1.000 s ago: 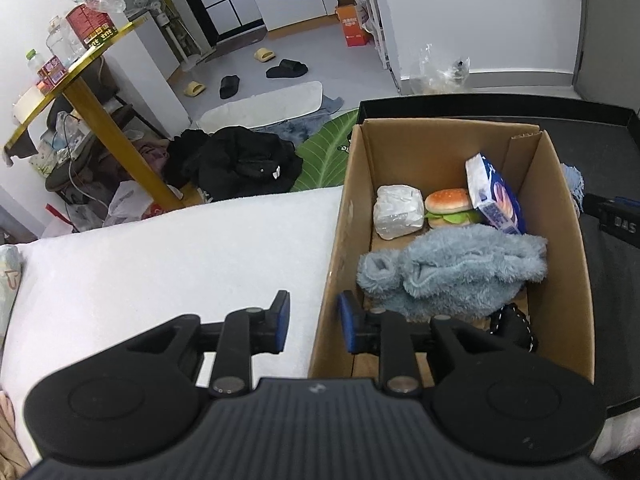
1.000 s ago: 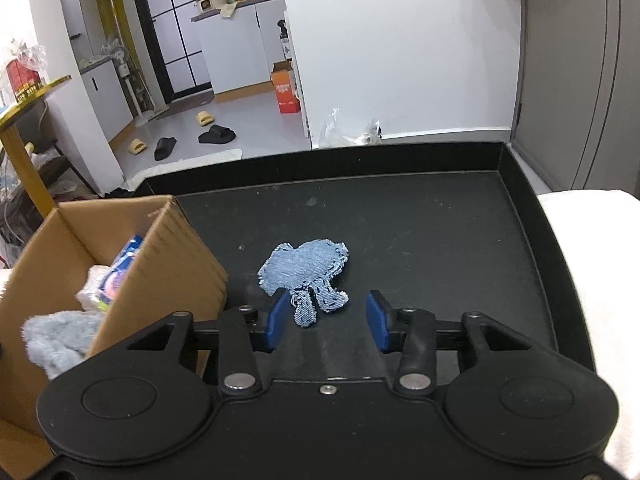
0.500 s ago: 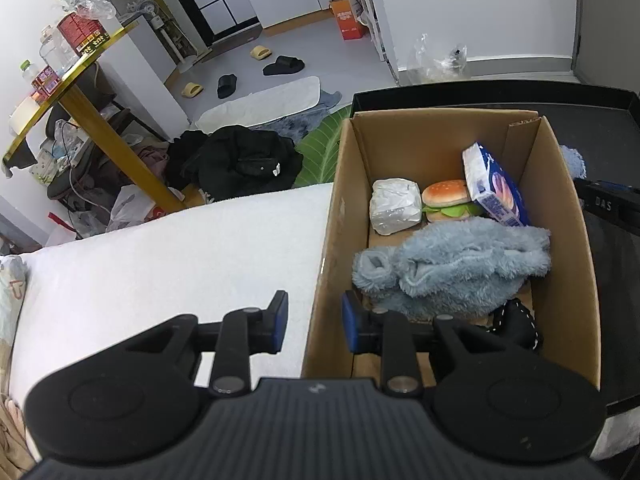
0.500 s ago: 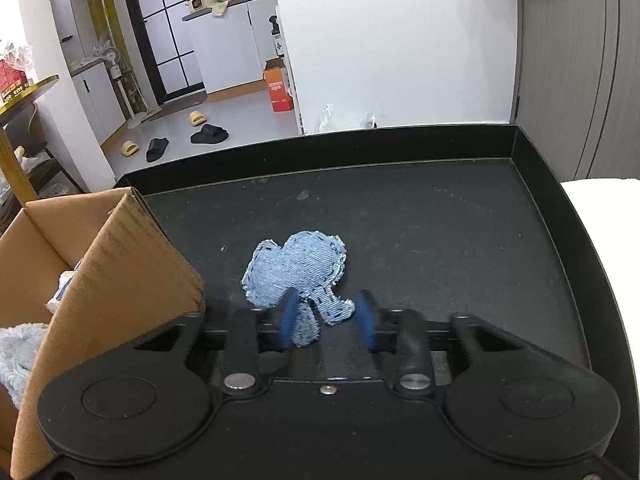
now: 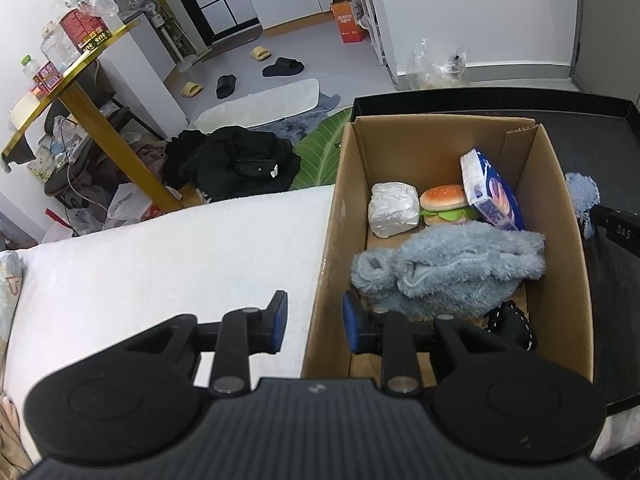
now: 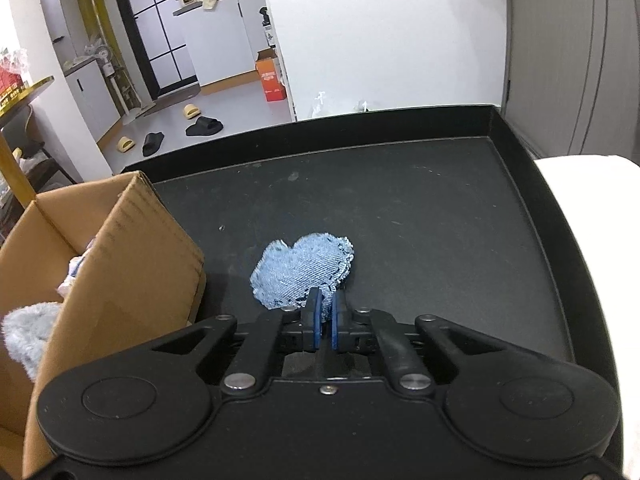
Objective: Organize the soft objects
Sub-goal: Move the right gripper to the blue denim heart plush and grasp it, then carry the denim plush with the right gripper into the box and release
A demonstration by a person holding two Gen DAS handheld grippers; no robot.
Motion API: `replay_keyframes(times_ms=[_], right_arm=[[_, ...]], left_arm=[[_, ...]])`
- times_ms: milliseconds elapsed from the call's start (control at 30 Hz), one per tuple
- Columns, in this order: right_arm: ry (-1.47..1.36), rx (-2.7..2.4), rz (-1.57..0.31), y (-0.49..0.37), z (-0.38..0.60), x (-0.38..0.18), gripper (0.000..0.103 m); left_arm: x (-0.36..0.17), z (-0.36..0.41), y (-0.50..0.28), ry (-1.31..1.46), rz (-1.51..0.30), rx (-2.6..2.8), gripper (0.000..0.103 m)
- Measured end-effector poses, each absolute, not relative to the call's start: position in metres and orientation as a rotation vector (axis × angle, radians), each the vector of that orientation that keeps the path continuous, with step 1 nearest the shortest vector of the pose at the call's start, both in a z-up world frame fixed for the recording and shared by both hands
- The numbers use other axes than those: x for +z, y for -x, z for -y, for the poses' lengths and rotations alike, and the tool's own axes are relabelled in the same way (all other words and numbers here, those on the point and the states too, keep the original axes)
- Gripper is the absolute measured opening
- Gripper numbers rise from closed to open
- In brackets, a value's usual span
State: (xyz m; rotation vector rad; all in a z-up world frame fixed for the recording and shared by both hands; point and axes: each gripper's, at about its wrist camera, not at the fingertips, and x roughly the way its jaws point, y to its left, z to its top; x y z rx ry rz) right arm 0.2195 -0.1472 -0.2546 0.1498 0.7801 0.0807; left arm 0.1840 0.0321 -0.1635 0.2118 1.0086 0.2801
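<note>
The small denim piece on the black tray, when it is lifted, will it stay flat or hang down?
The denim piece will probably hang limp: it looks thin, with frayed edges. It seems light. The right tongs are shut on only its near tip, so it may swing or slip while carried to the cardboard box.

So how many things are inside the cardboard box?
5 that I can see: a white packet and a toy burger at the back, a tissue pack leaning beside them, a fluffy blue cloth in the middle, a black thing in front. More may hide underneath.

Blue denim patch (image 6: pixel 304 270), brown cardboard box (image 5: pixel 440 148), black tray (image 6: pixel 420 216).
</note>
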Motion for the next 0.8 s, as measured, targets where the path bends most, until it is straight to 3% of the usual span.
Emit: replay_keyframes(times_ms=[200, 333, 800], right_arm=[[-0.153, 0.081, -0.756, -0.206, 0.152, -0.237, 0.005], [-0.21, 0.086, -0.764, -0.202, 0.16, -0.224, 0.005], [-0.18, 0.2, -0.697, -0.159, 0.144, -0.174, 0.005]], left_arm=[[-0.159, -0.036, -0.181, -0.178, -1.013, 0.263, 0.03], [-0.159, -0.037, -0.18, -0.162, -1.033, 0.239, 0.038], [-0.155, -0.05, -0.174, -0.065, -1.041, 0.205, 0.041]])
